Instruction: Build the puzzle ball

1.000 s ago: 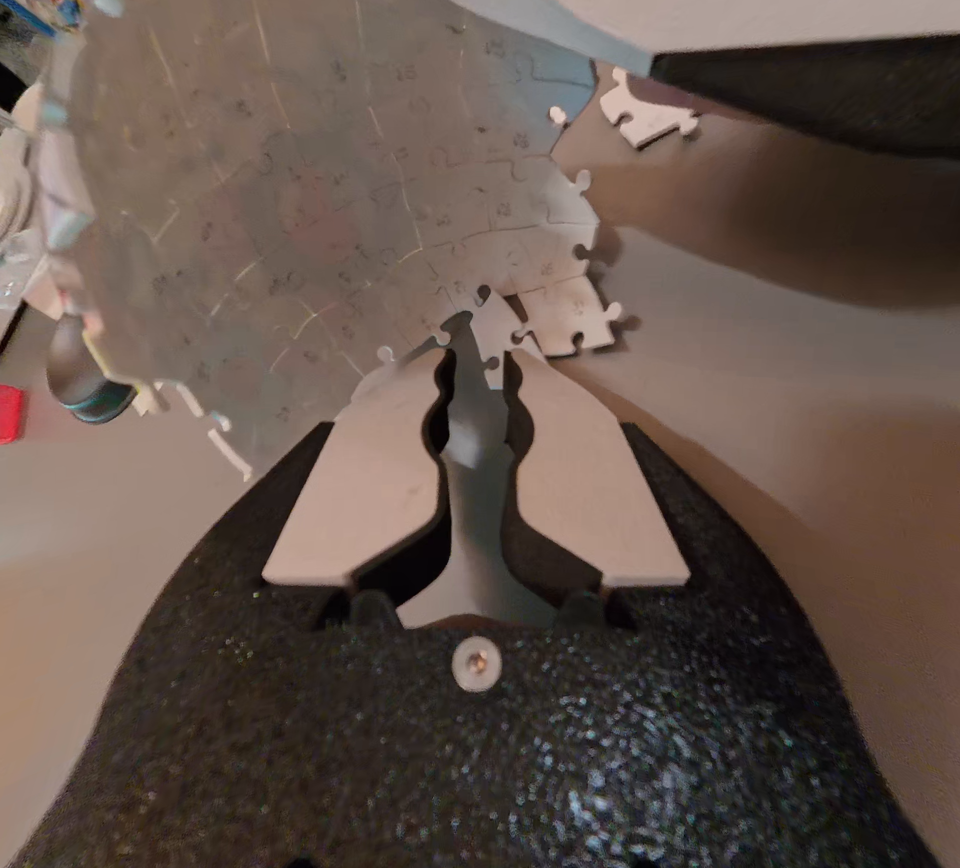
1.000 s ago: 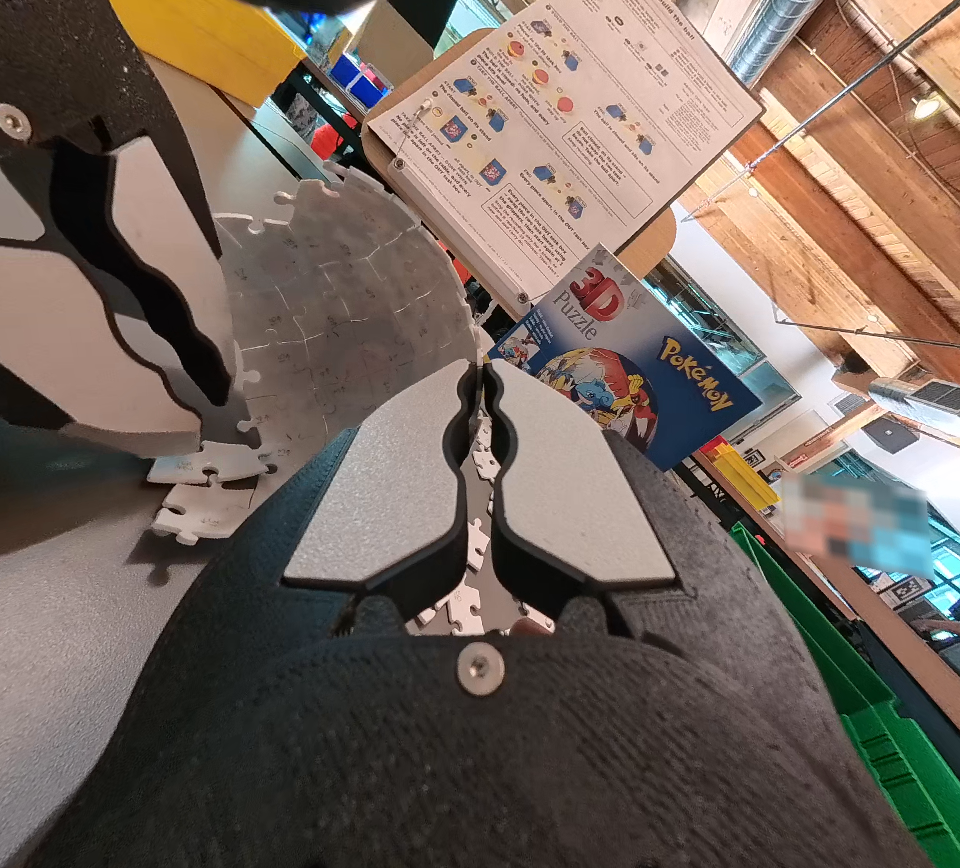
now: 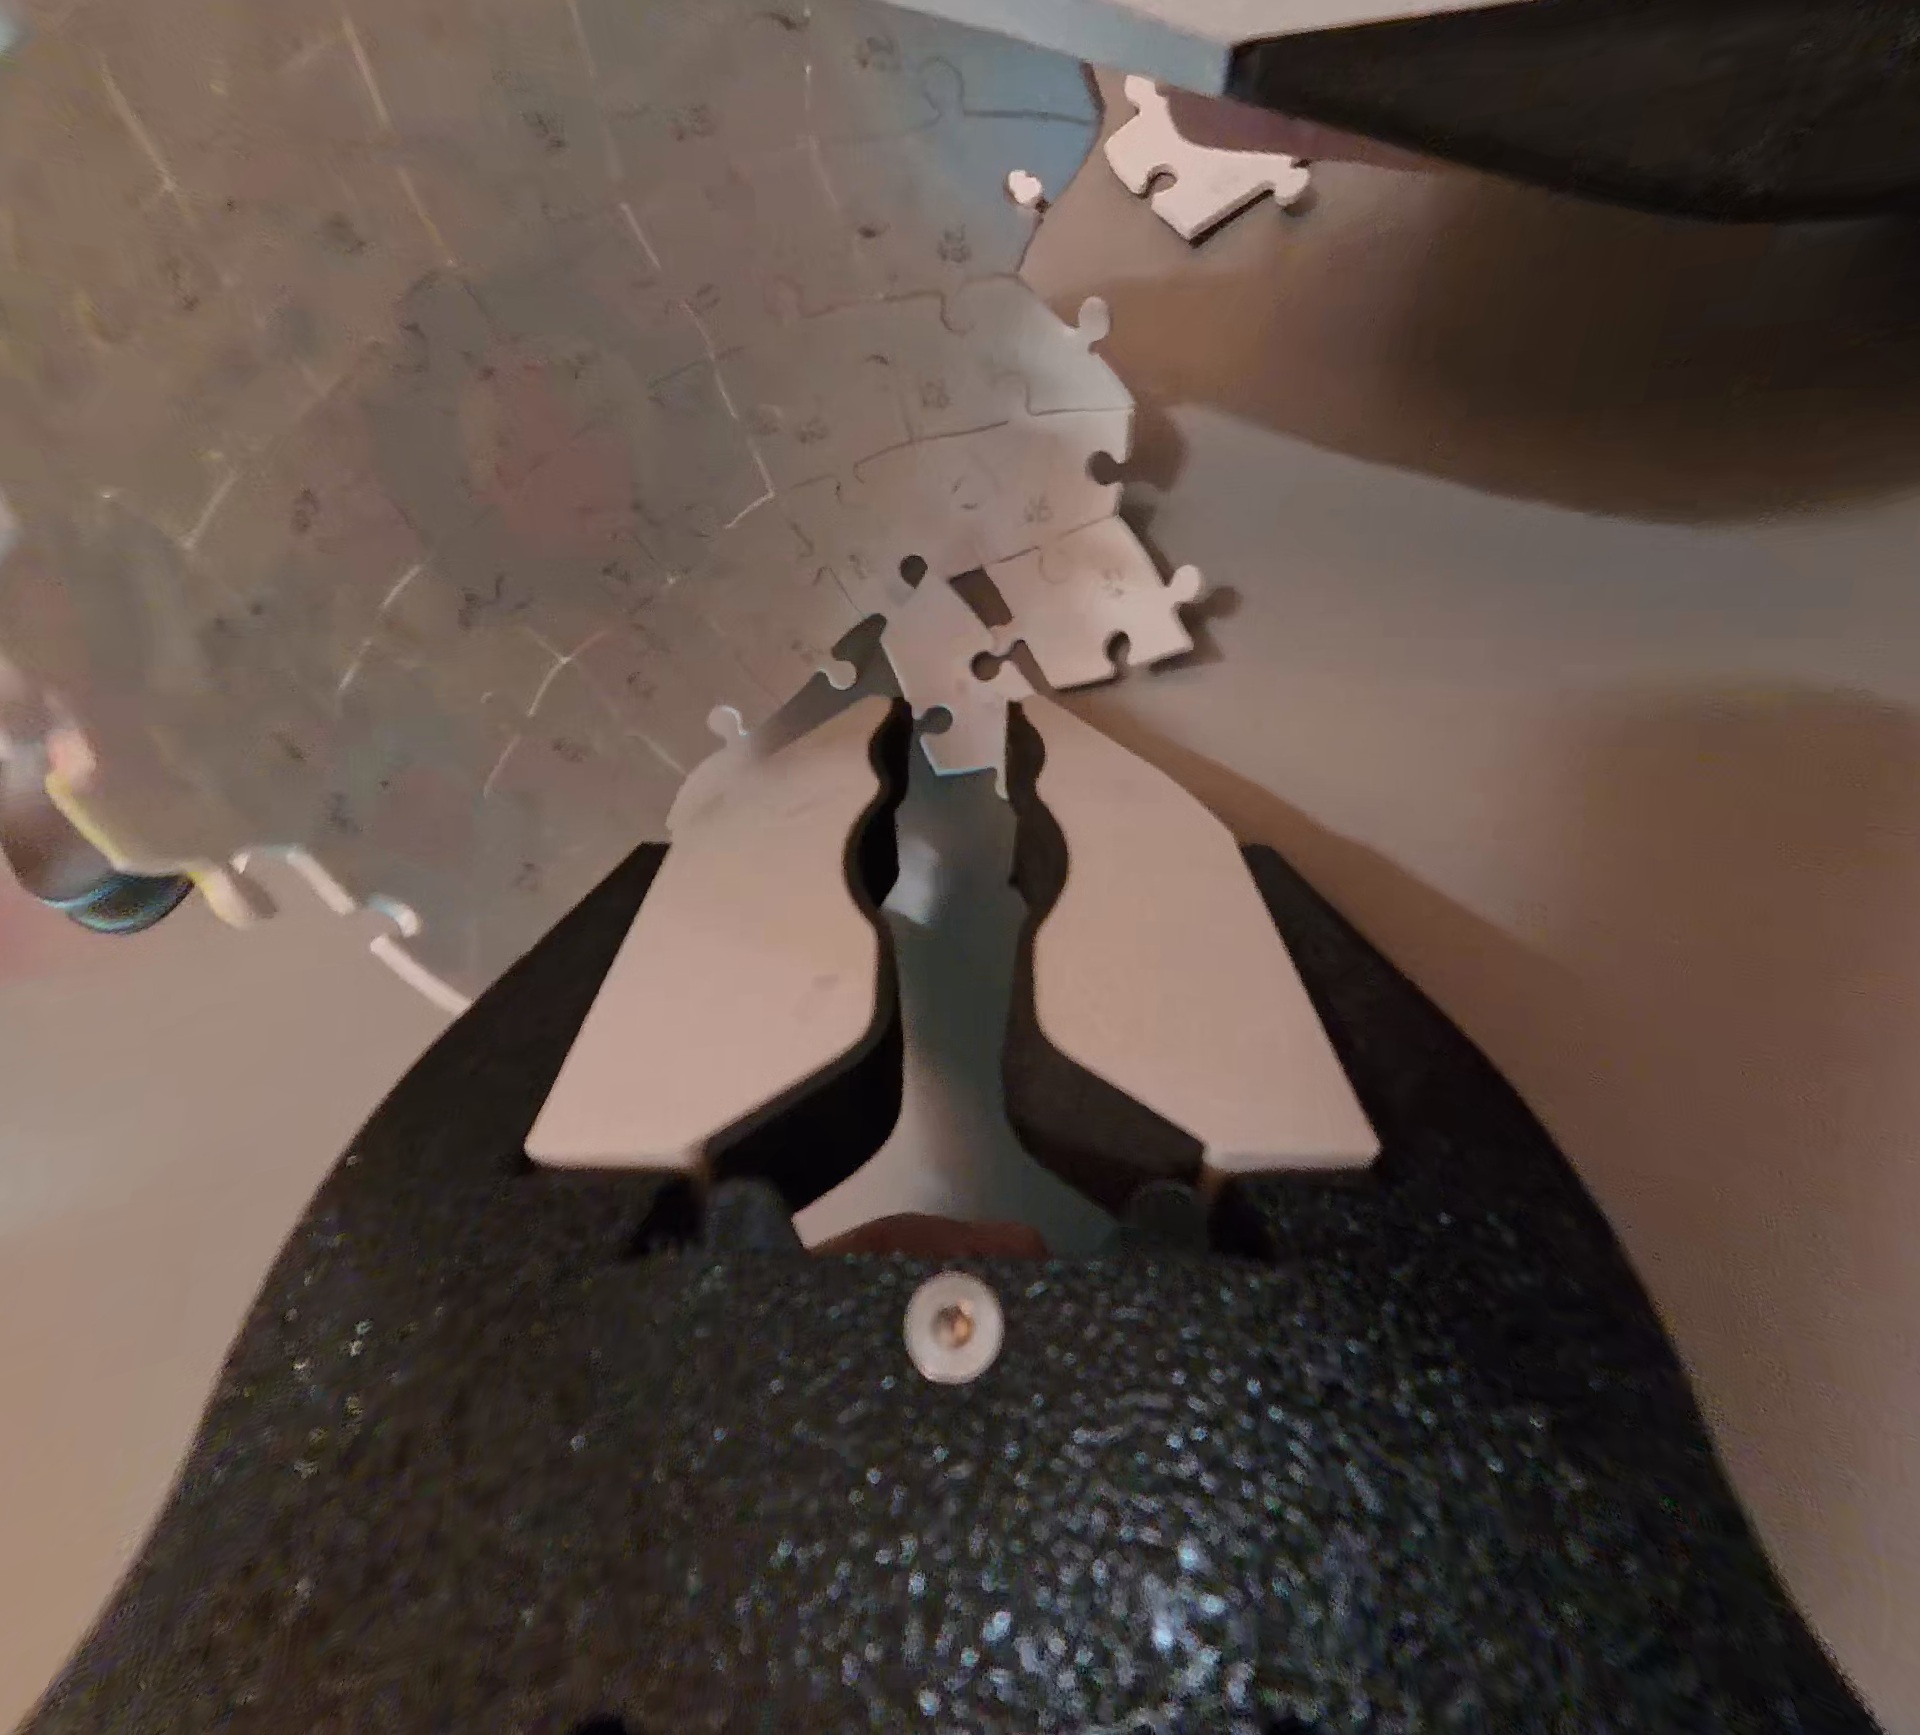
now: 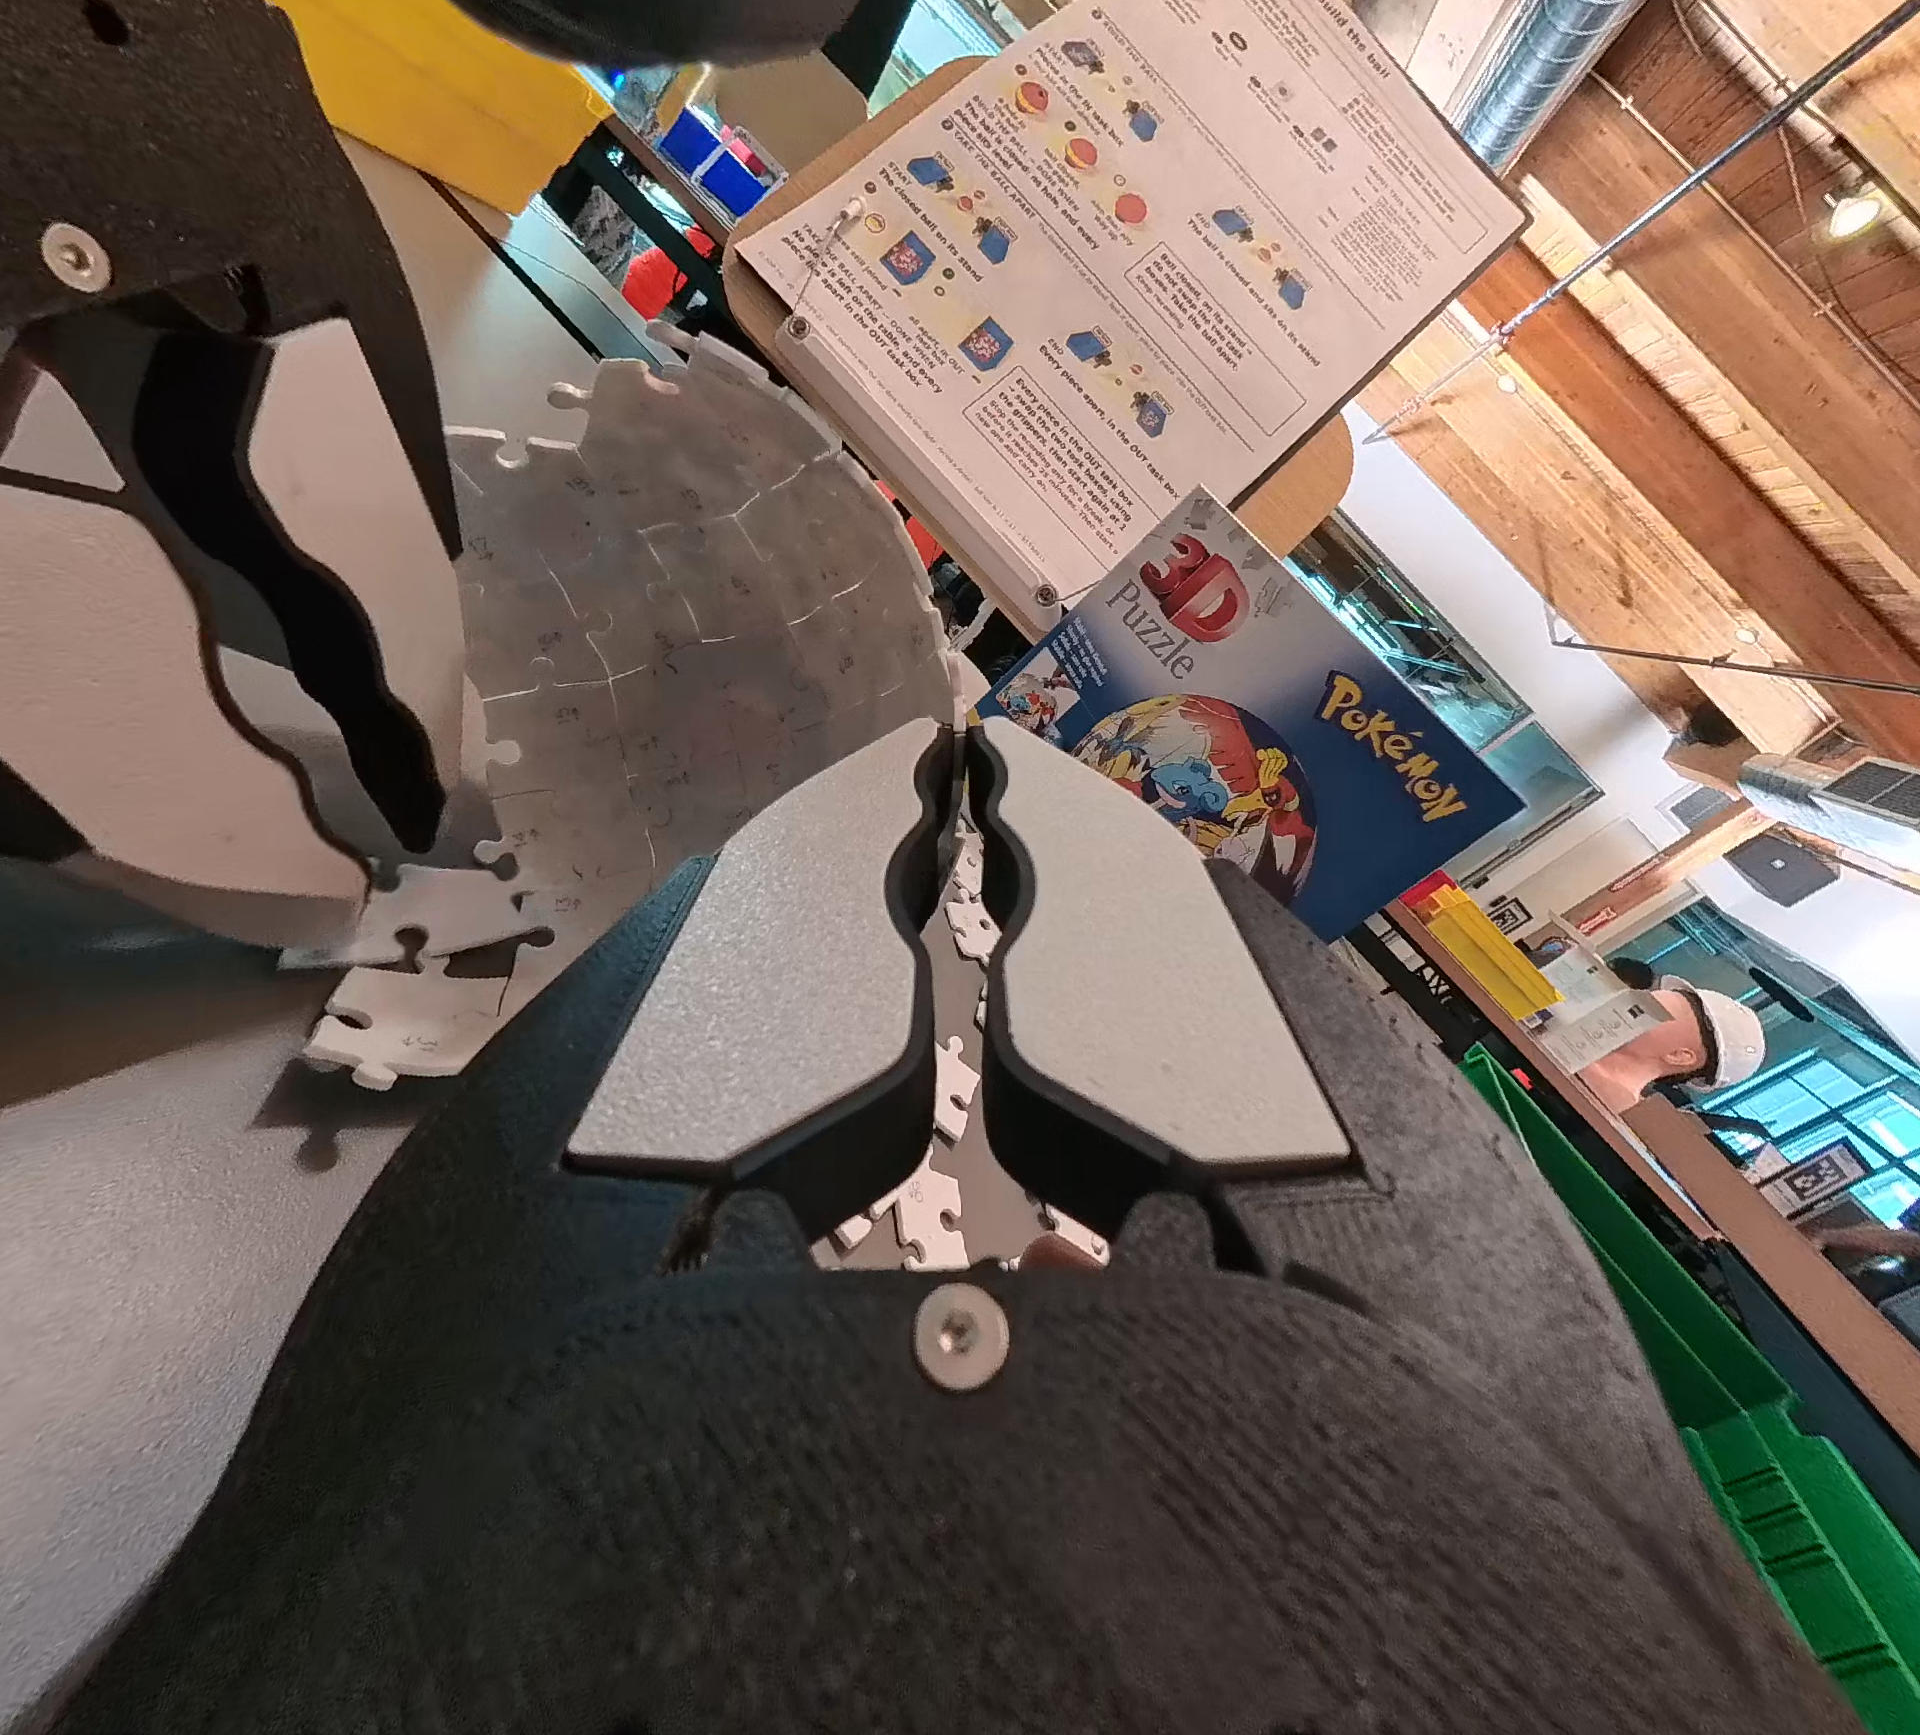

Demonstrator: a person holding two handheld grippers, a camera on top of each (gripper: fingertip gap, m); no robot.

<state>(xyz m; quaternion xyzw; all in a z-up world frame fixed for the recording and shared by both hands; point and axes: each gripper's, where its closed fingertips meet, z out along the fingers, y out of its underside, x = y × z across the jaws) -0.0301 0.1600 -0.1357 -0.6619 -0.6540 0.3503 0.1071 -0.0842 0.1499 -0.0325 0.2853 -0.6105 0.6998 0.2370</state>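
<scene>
Grey-white plastic everywhere, since only the plain backs of the pieces face the cameras. The left hand-held gripper (image 3: 956, 729) has its fingers (image 3: 758, 958) drawn close with a narrow gap, and they're pinching a single puzzle piece (image 3: 951, 677) right at the tips. That piece is tilted and pushed up against the lower edge of the half-built puzzle ball shell (image 3: 468, 355), which curves away up and to the left of that gripper, blurry on its far side. Just right of the tips, an edge piece of the shell (image 3: 1101, 615) sticks out with its knobs free.

The right hand-held gripper (image 4: 961, 729) has its tips pressed nearly together on the rim of the shell, holding it on the opposite side. From its camera the other gripper shows at far left, tips down at the shell's low edge, with a loose piece (image 4: 400, 1025) lying on the bench (image 4: 114, 1270) just under them. More loose pieces (image 4: 951, 1083) show through the gap between the right fingers (image 4: 779, 958). Another stray piece (image 3: 1205, 168) lies on the bench beyond the left gripper, upper right.

Past the right gripper stands a printed instruction sheet (image 4: 1132, 231) on a clipboard, with the blue puzzle box (image 4: 1257, 729) leaning below it. Green bins (image 4: 1714, 1373) sit off to its right.
</scene>
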